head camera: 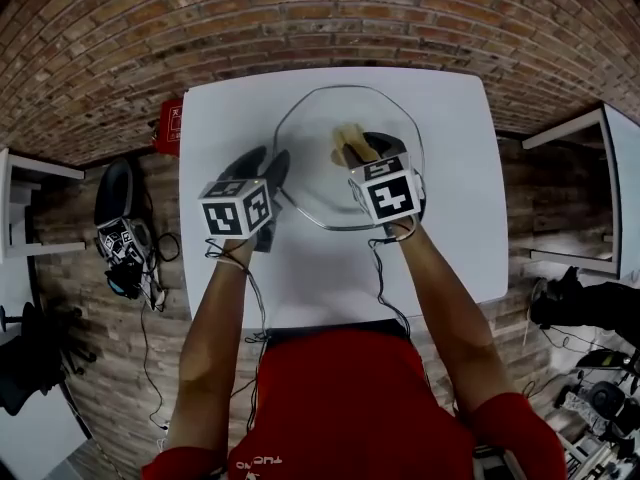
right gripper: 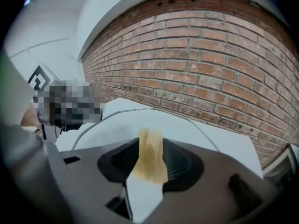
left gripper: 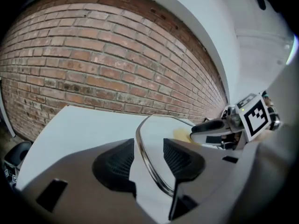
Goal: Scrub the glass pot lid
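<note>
A person in a red top stands at a white table (head camera: 450,228) with a gripper in each hand. The glass pot lid (head camera: 315,173) lies flat near the middle of the table.

The left gripper (left gripper: 148,148) is at the lid's left edge. Its jaws stand apart with the lid's metal rim (left gripper: 150,172) running between the two pads, and neither pad presses on it. The right gripper (right gripper: 150,146) is over the lid's right half. Its jaws are also apart, and a small yellowish sponge (right gripper: 149,164) stands upright between the pads, apparently loose rather than squeezed.

Judging by this, no scrubbing stroke is under way. The lid is not pinned and the sponge is not gripped firmly. The glass looks clear, with no suds, water or smears, so how much of it has been cleaned cannot be told. If work remains, the rim would need clamping and the sponge gripping before any rubbing.

The near part of the lid is covered from above by the two marker cubes. No knob or handle on the lid can be made out. Whether the sponge's lower end touches the glass is unclear. From the right gripper's side, a mosaic patch covers the area to the left of the lid.
</note>
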Tool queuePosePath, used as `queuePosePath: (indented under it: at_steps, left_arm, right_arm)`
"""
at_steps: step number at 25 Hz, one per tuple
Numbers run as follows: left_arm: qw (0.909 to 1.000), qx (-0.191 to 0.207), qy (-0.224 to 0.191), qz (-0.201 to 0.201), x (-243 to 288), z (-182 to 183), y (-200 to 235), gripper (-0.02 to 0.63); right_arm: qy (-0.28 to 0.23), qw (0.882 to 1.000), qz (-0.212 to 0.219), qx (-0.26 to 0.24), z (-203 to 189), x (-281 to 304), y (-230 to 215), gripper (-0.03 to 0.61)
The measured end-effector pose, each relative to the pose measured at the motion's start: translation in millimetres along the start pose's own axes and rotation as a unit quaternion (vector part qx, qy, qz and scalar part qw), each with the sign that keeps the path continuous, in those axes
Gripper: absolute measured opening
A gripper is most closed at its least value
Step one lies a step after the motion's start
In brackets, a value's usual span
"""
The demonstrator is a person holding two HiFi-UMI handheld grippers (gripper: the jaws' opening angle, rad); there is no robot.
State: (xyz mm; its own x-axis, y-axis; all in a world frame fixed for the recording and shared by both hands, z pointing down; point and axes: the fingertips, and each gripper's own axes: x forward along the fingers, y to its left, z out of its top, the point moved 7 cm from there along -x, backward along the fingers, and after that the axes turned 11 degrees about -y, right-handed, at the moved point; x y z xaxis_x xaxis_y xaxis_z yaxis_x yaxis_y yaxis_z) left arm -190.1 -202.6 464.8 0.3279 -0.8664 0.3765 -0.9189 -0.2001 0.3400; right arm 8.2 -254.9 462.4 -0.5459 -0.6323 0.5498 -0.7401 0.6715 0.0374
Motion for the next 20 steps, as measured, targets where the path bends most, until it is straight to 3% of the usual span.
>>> queuePosePath:
  at_steps: [8,11,20]
  left_arm:
    - [0.9988,-0.025,0.043,-0.003,15,-11,13,0.187]
    - [0.9978,-0.033,0.057,-0.01,21,-16,13,0.187]
    - [0.9977,-0.042,0.051,-0.019,23,-18,10,0.14]
  right_arm:
    - [0.03,1.0,0.0,0.007,-7,12,0,0.15]
    - [0.035,0.999,0.001,0.005,-10,15,-1,0.113]
    - [0.028,0.999,-0.002,0.016,-10,14,3,0.055]
